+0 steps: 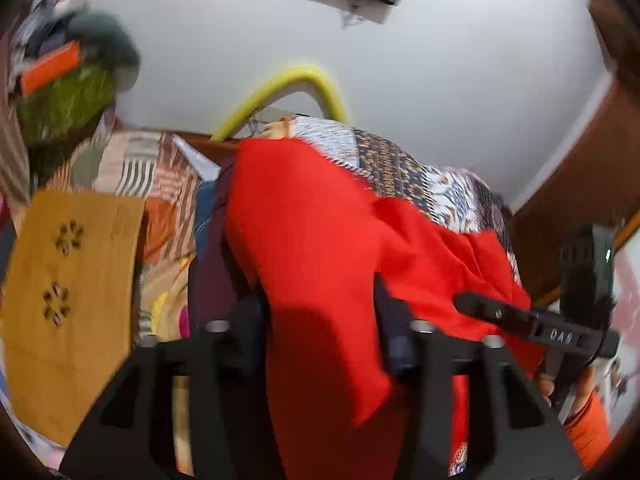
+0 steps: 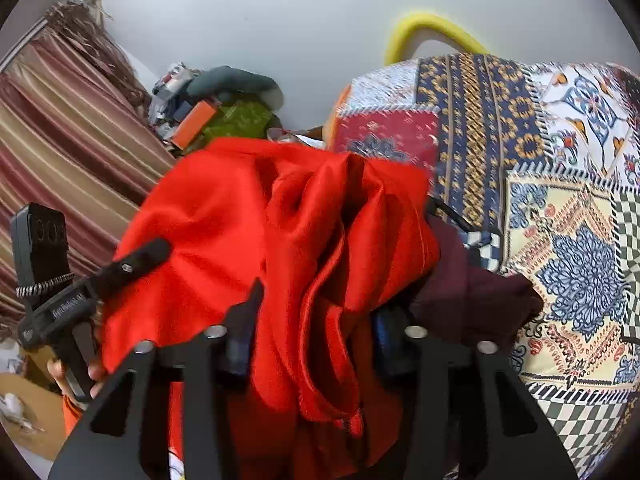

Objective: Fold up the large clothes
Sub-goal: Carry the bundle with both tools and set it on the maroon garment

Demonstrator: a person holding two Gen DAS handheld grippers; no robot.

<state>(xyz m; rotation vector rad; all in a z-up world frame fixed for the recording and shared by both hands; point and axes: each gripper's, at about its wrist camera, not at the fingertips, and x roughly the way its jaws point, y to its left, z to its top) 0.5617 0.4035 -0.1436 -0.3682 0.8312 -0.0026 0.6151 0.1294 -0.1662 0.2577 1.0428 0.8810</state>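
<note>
My left gripper has its jaws apart with the red cloth hanging between them; whether the pads press on it I cannot tell, as the picture is blurred. To its left in that view I see a yellow-brown board with two flower cut-outs, and above it a pile of green, orange and dark things against the white wall. A yellow tube arcs up behind the cloth. The cloth runs from the jaws up over a patchwork quilt on the bed. At the right edge my right gripper shows from the side, lying against the cloth, with a hand in an orange sleeve under it.

In the right wrist view, striped curtains fill the far left. My left gripper shows there from the side, one finger laid on the cloth. My right gripper has its jaws apart too, with bunched folds of the cloth between them; again I cannot tell if the pads bite. A maroon garment lies just beside the cloth on the right, touching it, and both rest on the quilt, which fills the right side.
</note>
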